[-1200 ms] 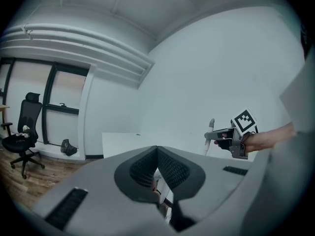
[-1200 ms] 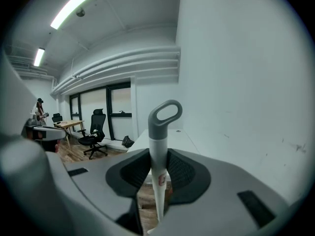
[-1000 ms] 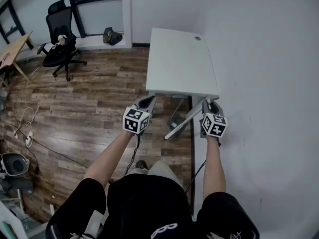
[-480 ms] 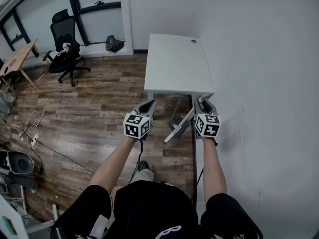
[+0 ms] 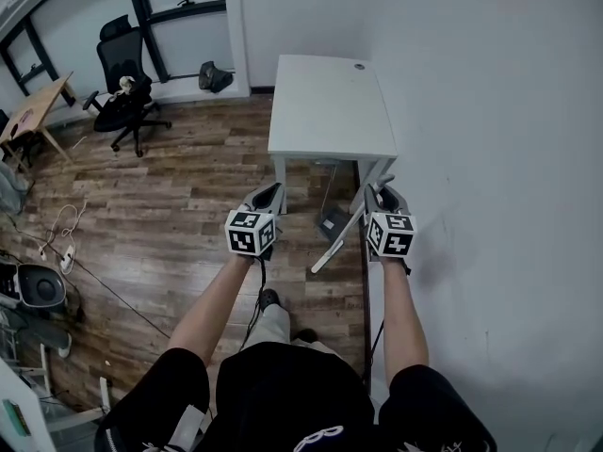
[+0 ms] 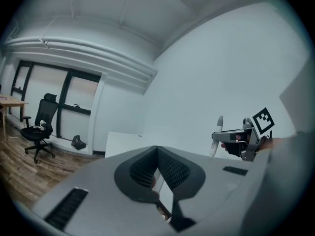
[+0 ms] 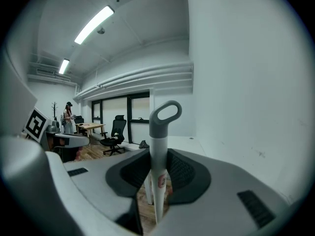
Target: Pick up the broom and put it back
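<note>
In front of the white desk (image 5: 325, 111), which stood against the white wall (image 5: 490, 158), the person held both grippers out at about the same height over the wooden floor (image 5: 170, 196). The right claw (image 5: 380, 192) was pinching the broom (image 5: 337, 243) near the upper end of its handle. In the right gripper view the pale handle stood upright between the two dark pads, which pressed on it from both sides. Its grey loop end rose above the claw. In the head view the handle slanted from the right claw down and to the left, toward the floor just before the desk's front edge. The lower end of the broom I could not make out clearly. The broom was close to the wall, between the right claw and the near desk leg.

The left claw (image 5: 271, 189) was pressed together with nothing in it. In the left gripper view its two pads met at the tips. It hung beside the right claw, apart from the broom, and pointed toward the left front corner of the desk.

Under the desk a grey thing (image 5: 332, 220) lay on the floor; what it was I could not tell. Far at the left a black office chair (image 5: 127, 92) stood on the floor, with a wooden table (image 5: 33, 106) beyond it. A dark bag (image 5: 215, 76) lay by the window. Thin cables (image 5: 57, 243) ran over the floor at the left side.
</note>
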`<state>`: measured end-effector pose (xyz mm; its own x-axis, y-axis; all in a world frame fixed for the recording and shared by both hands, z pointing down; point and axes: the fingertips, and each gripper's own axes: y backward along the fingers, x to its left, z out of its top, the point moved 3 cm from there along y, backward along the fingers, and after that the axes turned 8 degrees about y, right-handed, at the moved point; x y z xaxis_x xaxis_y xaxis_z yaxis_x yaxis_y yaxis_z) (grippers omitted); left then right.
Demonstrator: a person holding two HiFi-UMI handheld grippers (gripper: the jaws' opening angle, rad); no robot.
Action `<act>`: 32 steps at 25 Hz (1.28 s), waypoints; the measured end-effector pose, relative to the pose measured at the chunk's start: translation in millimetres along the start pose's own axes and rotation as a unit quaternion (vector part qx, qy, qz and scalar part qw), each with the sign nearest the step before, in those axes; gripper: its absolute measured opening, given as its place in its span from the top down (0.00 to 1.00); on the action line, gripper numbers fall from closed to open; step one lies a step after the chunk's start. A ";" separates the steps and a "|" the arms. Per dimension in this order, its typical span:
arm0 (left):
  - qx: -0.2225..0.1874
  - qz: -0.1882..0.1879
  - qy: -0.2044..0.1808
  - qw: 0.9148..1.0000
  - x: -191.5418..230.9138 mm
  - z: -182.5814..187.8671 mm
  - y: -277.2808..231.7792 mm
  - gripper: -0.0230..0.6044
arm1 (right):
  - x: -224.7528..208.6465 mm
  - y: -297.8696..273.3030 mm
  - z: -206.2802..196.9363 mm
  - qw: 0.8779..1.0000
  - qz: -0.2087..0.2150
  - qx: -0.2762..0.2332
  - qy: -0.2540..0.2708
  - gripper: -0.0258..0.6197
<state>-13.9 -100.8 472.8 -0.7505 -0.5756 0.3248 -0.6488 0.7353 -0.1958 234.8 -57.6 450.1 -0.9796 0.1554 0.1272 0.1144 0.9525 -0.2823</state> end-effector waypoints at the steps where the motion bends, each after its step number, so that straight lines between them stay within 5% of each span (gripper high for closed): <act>1: -0.001 0.000 0.001 1.000 -3.9 -1.9 3.6 0.95 | -0.7 7.5 -2.1 1.000 -0.001 0.001 0.000 0.78; 15: 0.011 -0.012 -0.019 1.000 -60.1 -29.5 46.6 0.95 | -7.4 87.3 -39.1 1.000 -0.007 0.016 0.003 0.78; 32: 0.038 -0.044 -0.018 0.998 -74.9 -62.8 22.5 0.95 | -22.8 90.3 -74.0 0.999 -0.018 0.035 -0.012 0.78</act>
<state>35.7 -18.7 502.2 -0.6937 -0.6500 0.3103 -0.7186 0.6536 -0.2375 279.7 44.2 492.0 -0.9867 0.1148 0.1155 0.0687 0.9364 -0.3441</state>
